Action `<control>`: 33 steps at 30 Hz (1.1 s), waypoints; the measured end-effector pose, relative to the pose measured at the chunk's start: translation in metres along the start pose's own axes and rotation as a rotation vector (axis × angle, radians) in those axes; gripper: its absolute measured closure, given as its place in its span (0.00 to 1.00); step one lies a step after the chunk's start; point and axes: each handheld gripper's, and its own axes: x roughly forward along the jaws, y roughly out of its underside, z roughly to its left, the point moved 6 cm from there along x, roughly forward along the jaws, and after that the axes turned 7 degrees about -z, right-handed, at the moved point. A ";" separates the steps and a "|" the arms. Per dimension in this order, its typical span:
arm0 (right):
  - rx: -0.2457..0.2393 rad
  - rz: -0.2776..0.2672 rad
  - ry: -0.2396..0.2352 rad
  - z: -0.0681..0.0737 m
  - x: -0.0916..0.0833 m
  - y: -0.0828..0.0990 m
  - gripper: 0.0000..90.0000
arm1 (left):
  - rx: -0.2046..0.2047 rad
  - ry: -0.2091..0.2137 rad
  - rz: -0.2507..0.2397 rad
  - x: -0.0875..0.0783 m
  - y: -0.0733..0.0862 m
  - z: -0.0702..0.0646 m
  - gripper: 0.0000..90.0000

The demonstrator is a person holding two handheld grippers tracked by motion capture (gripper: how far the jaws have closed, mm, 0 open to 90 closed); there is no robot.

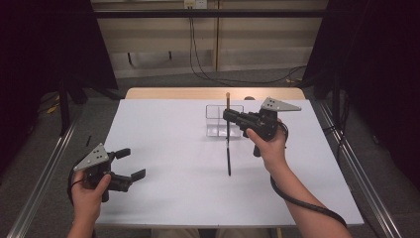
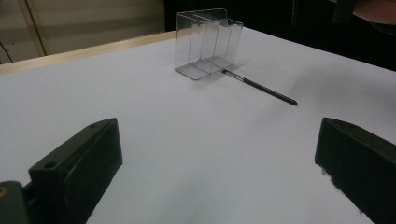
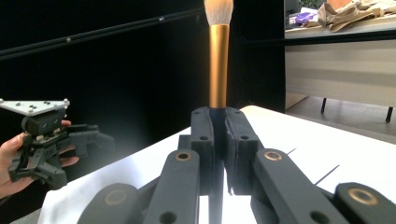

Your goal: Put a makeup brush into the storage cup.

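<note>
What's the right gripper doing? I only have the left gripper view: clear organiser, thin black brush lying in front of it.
Observer: The right gripper is shut on a makeup brush with a gold ferrule and white bristles.
Operator: Orientation?
Observer: In the right gripper view it stands upright, bristles on top, rising straight out of the closed jaws.
Operator: Where over the table?
Observer: In the high view the jaws overlap the right side of the clear organiser, on the far half of the table. I can't tell how high above it they are.
</note>
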 end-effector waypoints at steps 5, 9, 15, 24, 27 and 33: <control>-0.005 -0.009 0.018 -0.006 0.002 -0.005 0.93 | -0.001 0.003 0.006 0.001 0.002 0.000 0.01; -0.011 -0.005 0.029 -0.011 0.004 -0.006 0.93 | -0.003 0.007 0.007 0.003 0.003 0.000 0.01; -0.013 -0.011 0.041 -0.017 0.005 -0.007 0.93 | -0.005 0.006 0.013 0.003 0.004 0.000 0.01; -0.017 -0.032 0.062 -0.025 0.007 -0.013 0.93 | -0.007 0.008 0.015 0.005 0.005 -0.001 0.01; -0.019 -0.034 0.060 -0.025 0.008 -0.015 0.93 | -0.006 0.008 0.015 0.006 0.005 -0.001 0.01; -0.026 -0.027 0.054 -0.023 0.010 -0.015 0.93 | -0.004 0.004 0.015 0.006 0.005 0.000 0.01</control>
